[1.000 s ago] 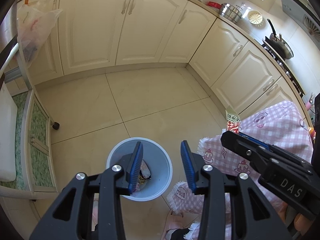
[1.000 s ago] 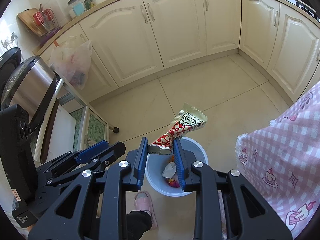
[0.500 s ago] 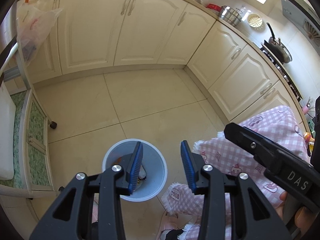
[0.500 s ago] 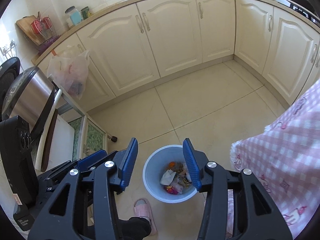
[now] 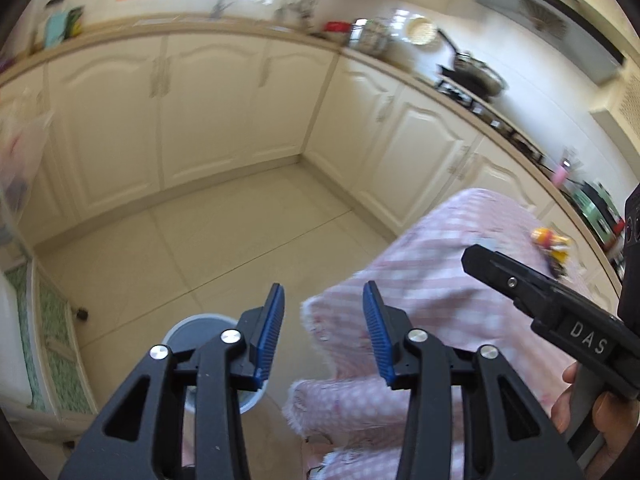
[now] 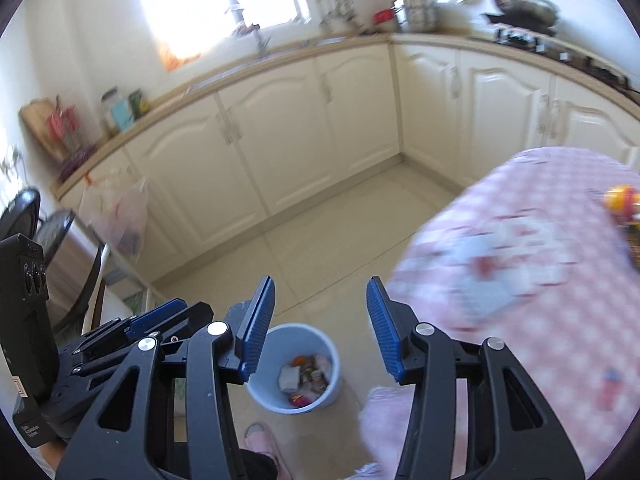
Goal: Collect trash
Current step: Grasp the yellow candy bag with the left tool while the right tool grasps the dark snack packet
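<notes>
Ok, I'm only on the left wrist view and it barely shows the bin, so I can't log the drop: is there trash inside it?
Observer: Yes. The right wrist view looks into the bin, and several wrappers lie at the bottom.
Operator: Is the right gripper carrying anything?
Observer: No. The right gripper is open; its jaws have just been opening and nothing is between them.
Operator: Anything on the floor by the bin?
Observer: A pink slipper lies beside it, at the bottom edge of that view.
</notes>
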{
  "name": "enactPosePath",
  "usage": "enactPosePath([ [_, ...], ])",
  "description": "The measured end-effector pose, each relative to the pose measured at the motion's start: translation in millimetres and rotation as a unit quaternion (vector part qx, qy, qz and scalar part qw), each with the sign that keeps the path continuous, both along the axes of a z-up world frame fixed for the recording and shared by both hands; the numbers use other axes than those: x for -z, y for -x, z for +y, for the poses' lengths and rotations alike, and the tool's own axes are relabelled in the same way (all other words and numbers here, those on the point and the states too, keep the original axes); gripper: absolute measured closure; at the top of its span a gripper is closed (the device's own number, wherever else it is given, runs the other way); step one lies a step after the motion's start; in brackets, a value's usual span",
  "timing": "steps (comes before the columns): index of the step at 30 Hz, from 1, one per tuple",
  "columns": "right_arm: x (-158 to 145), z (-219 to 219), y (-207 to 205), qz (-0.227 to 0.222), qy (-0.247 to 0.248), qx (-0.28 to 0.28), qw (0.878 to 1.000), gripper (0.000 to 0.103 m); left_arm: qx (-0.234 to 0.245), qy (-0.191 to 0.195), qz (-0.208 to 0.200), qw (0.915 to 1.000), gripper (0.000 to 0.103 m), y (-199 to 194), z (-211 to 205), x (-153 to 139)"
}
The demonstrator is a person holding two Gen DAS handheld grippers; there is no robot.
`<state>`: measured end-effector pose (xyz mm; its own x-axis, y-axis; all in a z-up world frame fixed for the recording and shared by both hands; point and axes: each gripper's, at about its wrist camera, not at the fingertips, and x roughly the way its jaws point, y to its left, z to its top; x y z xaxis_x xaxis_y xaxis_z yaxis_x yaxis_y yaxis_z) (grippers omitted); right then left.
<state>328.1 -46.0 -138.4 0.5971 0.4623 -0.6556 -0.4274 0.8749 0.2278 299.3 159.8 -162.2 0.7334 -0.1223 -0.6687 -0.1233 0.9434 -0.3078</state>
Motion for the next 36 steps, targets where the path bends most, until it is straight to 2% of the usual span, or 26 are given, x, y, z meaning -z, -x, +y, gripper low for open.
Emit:
enactPosePath([
  [6, -23, -89, 9, -0.028, -0.012, 0.062, 0.998, 0.056, 0.073, -0.024, -0.027, 0.9967, 0.053, -12, -93, -40],
  [11, -30, -172, 9, -0.041, -0.014, 0.123, 0.991, 0.055, 0.137, -0.050, -0.049, 0.9880, 0.043, -33, -183, -60],
  [18, -22, -272, -5, -0.040, -0.013, 0.201, 0.979, 0.054, 0.218, -0.083, -0.058, 0.9707, 0.042, -70, -285, -64],
  [20, -20, -293, -10, -0.039, -0.011, 0.215, 0.976, 0.054, 0.229, -0.092, -0.056, 0.9675, 0.042, -82, -306, -62],
  [25, -15, -329, -27, -0.036, -0.005, 0.242, 0.970, 0.052, 0.249, -0.126, -0.055, 0.9588, 0.042, -114, -359, -55],
  [32, -9, -351, -44, -0.030, 0.001, 0.249, 0.968, 0.051, 0.250, -0.150, -0.048, 0.9553, 0.042, -149, -395, -48],
  [36, -6, -355, -50, -0.027, -0.005, 0.246, 0.969, 0.050, 0.238, -0.157, -0.031, 0.9580, 0.042, -170, -402, -41],
])
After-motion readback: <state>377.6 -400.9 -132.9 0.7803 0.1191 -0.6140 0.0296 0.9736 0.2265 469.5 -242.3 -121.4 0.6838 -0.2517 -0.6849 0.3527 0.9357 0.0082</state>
